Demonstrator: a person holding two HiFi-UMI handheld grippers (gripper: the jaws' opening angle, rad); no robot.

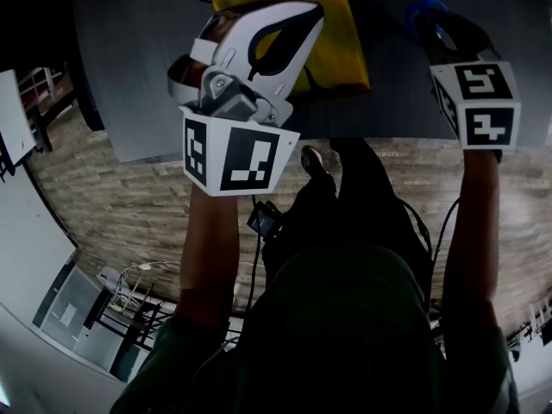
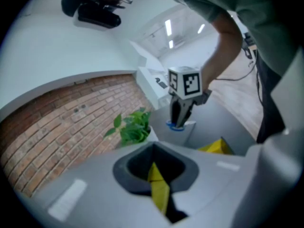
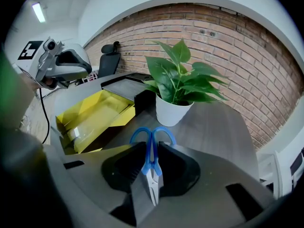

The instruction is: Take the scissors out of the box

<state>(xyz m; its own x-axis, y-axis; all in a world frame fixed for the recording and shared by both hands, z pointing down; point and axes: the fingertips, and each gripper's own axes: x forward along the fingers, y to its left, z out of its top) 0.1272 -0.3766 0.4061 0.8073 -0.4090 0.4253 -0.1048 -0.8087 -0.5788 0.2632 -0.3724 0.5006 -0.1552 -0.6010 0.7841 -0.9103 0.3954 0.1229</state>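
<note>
The scissors point(image 3: 151, 148) have blue handles and short metal blades. My right gripper point(image 3: 151, 164) is shut on them, handles pointing away over the grey table point(image 3: 223, 127). In the head view the blue handles point(image 1: 425, 11) stick out past that gripper at the top right. The open yellow box point(image 3: 92, 115) lies to the left of the scissors. My left gripper point(image 2: 159, 177) is shut on a yellow flap of the box point(image 2: 158, 186), and in the head view its white body point(image 1: 250, 50) hangs over the box point(image 1: 341, 46).
A green plant in a white pot point(image 3: 173, 109) stands on the table just beyond the scissors. A black block point(image 3: 144, 99) sits behind the box. A brick wall point(image 3: 247, 56) runs behind the table. The table's near edge point(image 1: 388, 136) is by the person's legs.
</note>
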